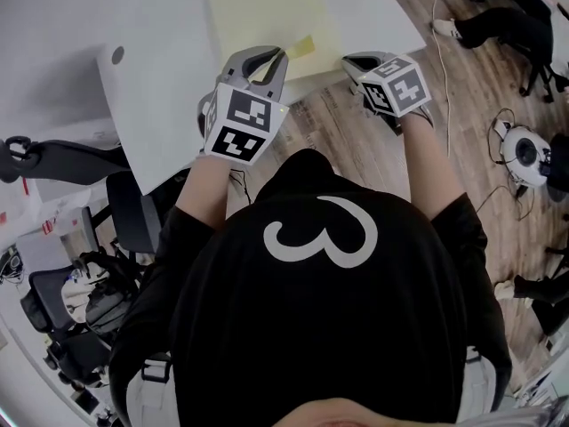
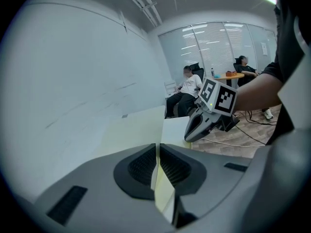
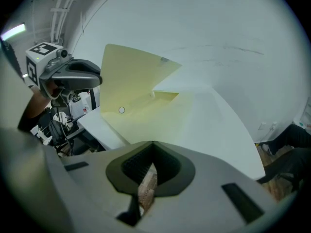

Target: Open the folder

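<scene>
The cover (image 3: 131,76) of the yellow folder (image 1: 267,12) is pinched by the left gripper (image 1: 271,58), mid-frame, for lifting; the right gripper (image 1: 357,64) is closed on nothing.

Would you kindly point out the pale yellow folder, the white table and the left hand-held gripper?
pale yellow paper folder (image 1: 267,12): head view, middle of its yellow surface.
white table (image 1: 160,105): head view, bare top.
left hand-held gripper (image 2: 158,147): left gripper view, between its fingertips.

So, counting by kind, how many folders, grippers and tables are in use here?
Yellow folder: 1
Grippers: 2 (left gripper, right gripper)
White table: 1
Total: 4
</scene>
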Motion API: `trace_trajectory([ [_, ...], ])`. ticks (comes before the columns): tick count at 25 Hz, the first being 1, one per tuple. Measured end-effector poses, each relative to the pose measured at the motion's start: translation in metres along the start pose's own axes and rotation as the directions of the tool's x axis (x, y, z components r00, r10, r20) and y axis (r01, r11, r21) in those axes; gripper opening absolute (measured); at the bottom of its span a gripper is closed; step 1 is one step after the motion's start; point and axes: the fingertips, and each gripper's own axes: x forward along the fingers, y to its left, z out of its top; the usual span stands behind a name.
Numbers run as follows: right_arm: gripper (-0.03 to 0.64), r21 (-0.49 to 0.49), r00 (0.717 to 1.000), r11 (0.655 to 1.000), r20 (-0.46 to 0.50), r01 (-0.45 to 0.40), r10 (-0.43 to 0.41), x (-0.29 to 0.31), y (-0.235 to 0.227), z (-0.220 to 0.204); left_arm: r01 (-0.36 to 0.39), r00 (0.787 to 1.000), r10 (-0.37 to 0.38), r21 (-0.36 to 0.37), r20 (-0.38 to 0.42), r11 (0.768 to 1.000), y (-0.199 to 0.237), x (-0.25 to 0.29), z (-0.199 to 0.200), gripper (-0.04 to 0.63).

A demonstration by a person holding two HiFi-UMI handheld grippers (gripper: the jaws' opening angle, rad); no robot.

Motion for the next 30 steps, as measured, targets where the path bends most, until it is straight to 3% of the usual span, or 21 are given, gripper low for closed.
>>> trace_trajectory([
  [8, 0.023, -0.01, 0.999, 1.0, -0.044, 0.009, -0.009, 0.003, 0.002, 0.001, -0.039, 0.999, 0.039, -0.065, 0.003, 0.997, 0.021, -0.025, -0.005, 0.029],
  [17, 0.023, 0.023, 0.996, 0.999, -0.079, 0.043, -0.041, 0.004, 0.0, 0.0, -0.054, 0.998, 0.056, -0.083, 0.022, 0.995, 0.039, -0.047, -0.009, 0.029],
  [30, 0.023, 0.047, 0.987, 0.993, -0.121, 0.108, -0.102, 0.007, 0.002, 0.001, -0.076, 0.996, 0.083, -0.155, 0.039, 0.985, 0.064, -0.085, -0.043, 0.029],
])
